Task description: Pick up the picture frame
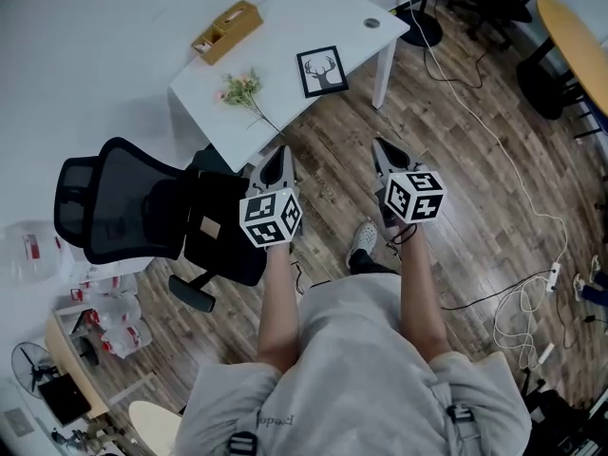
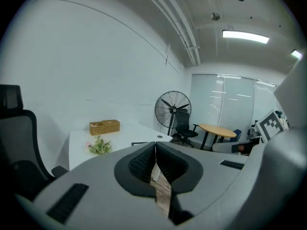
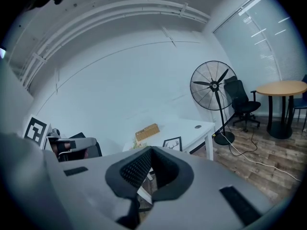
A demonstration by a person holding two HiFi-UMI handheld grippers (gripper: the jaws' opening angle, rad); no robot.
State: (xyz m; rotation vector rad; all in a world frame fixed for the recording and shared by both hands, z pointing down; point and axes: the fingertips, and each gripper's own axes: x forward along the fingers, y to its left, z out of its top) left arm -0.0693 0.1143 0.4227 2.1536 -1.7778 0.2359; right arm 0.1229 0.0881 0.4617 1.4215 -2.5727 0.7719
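Observation:
The picture frame point(image 1: 322, 71), black-edged with a deer-head drawing, lies flat near the front edge of the white table point(image 1: 313, 17); the right gripper view also shows the frame point(image 3: 172, 143) on the table. My left gripper point(image 1: 283, 149) is shut and empty, held over the wood floor just short of the table's near corner. My right gripper point(image 1: 378, 142) is also shut and empty, level with it, to the right of the table and below the frame. In the left gripper view the left gripper point(image 2: 155, 143) has its jaws closed together.
A bunch of pink flowers point(image 1: 244, 91) and a wicker box point(image 1: 227, 30) lie on the table left of the frame. A black office chair point(image 1: 142, 214) stands at my left. White cables point(image 1: 513, 179) trail across the floor at right. A standing fan point(image 3: 215, 87) stands beyond the table.

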